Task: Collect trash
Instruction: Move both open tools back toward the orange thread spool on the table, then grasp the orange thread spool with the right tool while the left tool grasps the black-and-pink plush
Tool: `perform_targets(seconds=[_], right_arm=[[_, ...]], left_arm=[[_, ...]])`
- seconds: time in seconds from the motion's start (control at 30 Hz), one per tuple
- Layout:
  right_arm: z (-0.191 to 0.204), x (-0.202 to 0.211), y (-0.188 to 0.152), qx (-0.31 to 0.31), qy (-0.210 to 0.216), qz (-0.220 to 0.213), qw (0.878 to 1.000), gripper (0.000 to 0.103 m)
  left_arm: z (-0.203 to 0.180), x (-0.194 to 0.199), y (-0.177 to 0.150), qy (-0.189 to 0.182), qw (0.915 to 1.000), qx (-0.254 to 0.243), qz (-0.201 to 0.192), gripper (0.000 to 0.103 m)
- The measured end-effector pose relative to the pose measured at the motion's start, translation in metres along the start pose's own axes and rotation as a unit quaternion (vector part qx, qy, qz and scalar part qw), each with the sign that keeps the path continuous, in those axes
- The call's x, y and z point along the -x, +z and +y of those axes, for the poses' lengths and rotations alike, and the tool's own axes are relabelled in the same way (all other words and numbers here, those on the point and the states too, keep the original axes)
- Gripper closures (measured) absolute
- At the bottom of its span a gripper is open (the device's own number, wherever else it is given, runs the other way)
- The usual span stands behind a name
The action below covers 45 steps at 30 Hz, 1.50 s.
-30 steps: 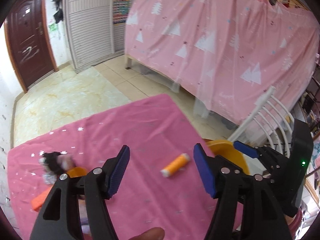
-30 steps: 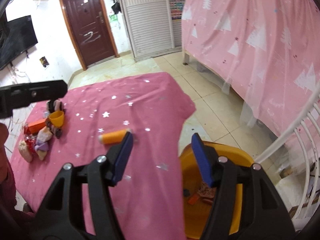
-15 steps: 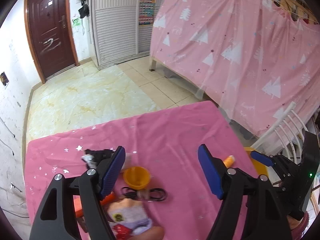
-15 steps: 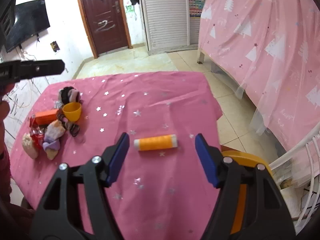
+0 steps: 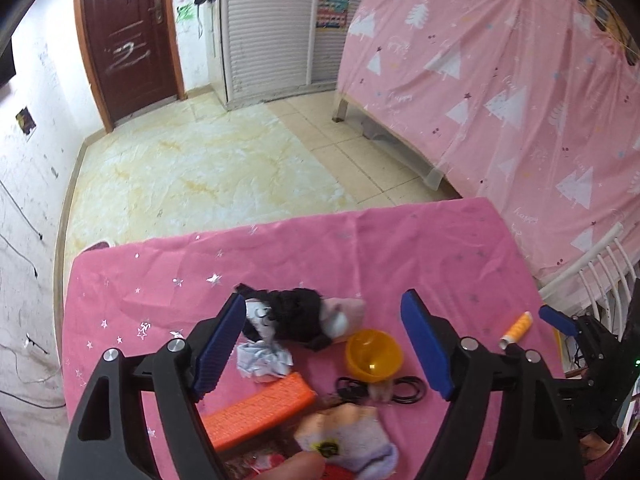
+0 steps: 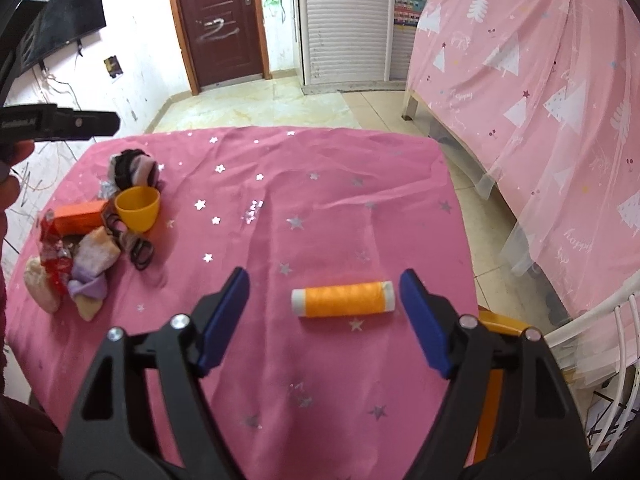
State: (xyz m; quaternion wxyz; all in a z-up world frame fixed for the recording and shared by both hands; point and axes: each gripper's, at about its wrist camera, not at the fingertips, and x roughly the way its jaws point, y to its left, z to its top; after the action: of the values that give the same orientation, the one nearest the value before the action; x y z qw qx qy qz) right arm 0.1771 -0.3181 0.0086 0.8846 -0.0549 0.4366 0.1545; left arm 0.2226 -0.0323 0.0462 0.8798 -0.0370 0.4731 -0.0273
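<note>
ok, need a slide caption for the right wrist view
Right gripper, jaws open, hovers over an orange thread spool lying on the pink starred tablecloth.

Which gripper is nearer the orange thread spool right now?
Right. The right gripper is open with the orange thread spool lying between its fingertips, untouched. The left gripper is open over the trash pile, with the spool off to its right.

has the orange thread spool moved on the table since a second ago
No. The orange thread spool lies by the same silver stars near the tablecloth's right edge; only the camera shifted.
</note>
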Motion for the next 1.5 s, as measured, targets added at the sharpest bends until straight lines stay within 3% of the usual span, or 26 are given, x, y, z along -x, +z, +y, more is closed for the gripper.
perform_targets(seconds=[0.37,0.57,0.97,1.27,1.33,1.4,1.5], right_arm=[[0.002,-0.015,-0.001,0.013,-0.005,0.016,1.0,0.025],[0.003,-0.019,-0.004,0.018,-0.006,0.021,1.0,0.024],[0.006,-0.022,-0.005,0.021,-0.003,0.022,1.0,0.024],[0.01,-0.026,-0.007,0.027,-0.002,0.021,0.999,0.024],[0.01,-0.025,-0.007,0.025,-0.005,0.019,0.999,0.027],[0.009,-0.024,-0.008,0.023,-0.007,0.022,0.999,0.042],[0.008,-0.023,-0.009,0.025,-0.006,0.022,0.999,0.047]], left_arm=[[0.012,-0.035,-0.004,-0.009,0.9991,0.008,0.042,0.029],[0.009,-0.04,-0.003,-0.005,0.9991,-0.001,0.043,0.026],[-0.006,-0.051,0.004,0.062,0.9956,-0.014,0.069,0.025],[-0.003,-0.057,0.002,0.101,0.9918,0.006,0.078,0.024],[0.001,-0.054,0.002,0.1,0.9921,0.016,0.073,0.027],[0.006,-0.051,0.001,0.1,0.9922,0.022,0.071,0.035],[0.011,-0.048,0.001,0.092,0.9926,0.032,0.072,0.038]])
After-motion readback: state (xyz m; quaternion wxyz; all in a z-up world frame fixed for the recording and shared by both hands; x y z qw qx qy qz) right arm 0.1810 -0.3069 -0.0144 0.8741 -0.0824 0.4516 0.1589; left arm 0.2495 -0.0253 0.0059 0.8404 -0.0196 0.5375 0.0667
